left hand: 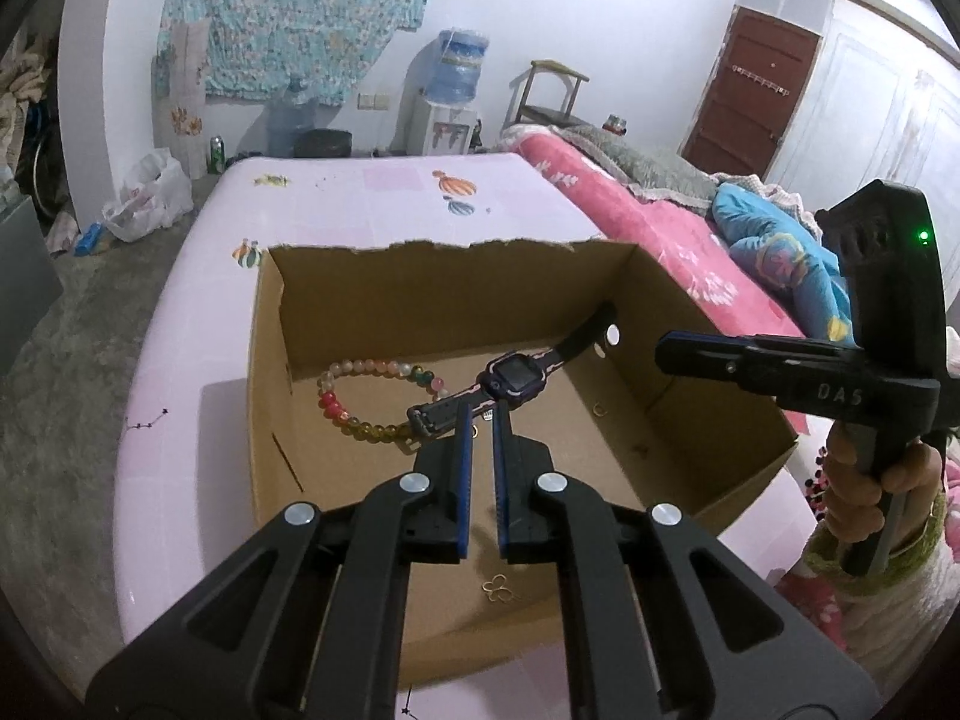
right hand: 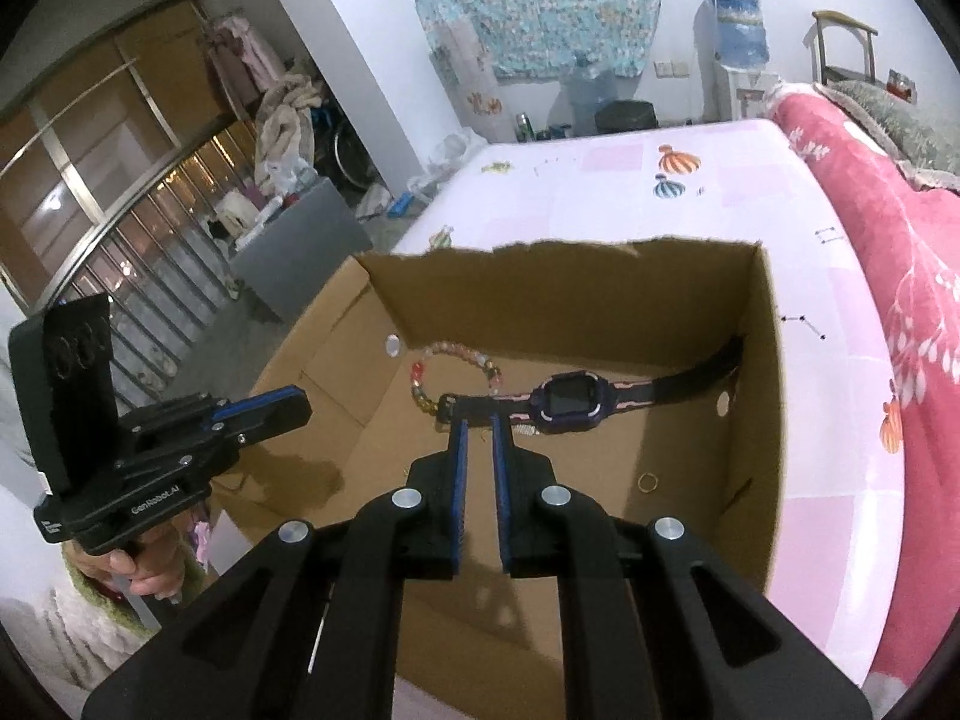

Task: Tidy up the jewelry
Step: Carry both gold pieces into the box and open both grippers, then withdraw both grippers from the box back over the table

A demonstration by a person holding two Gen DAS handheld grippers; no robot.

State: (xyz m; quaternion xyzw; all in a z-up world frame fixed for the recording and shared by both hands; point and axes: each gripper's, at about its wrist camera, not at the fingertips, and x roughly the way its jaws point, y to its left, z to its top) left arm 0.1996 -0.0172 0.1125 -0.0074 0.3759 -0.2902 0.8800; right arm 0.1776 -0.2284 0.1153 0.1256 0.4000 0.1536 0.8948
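An open cardboard box [left hand: 420, 252] [right hand: 600, 255] stands on a pale pink sheet. On its floor lie a multicoloured bead bracelet [left hand: 336, 405] [right hand: 420, 387], a dark purple smartwatch [left hand: 510, 372] [right hand: 567, 402], a small gold ring [right hand: 648, 482] and a gold flower-shaped piece [left hand: 497, 588]. My left gripper [left hand: 480, 414] hangs over the box near the watch strap's end. Its jaws stand a narrow slit apart with nothing between them. My right gripper [right hand: 478, 420] hovers over the same strap end, also slightly parted and empty. Each gripper shows from the side in the other's view, the left gripper [right hand: 300, 405] and the right gripper [left hand: 663, 351].
Thin dark chains lie on the sheet outside the box [left hand: 147, 420] [right hand: 801, 324]. A pink blanket [right hand: 900, 276] runs along the right. A hand [left hand: 858, 480] holds the right gripper's handle. Beyond the sheet are a water dispenser [left hand: 450, 96], a chair and floor clutter.
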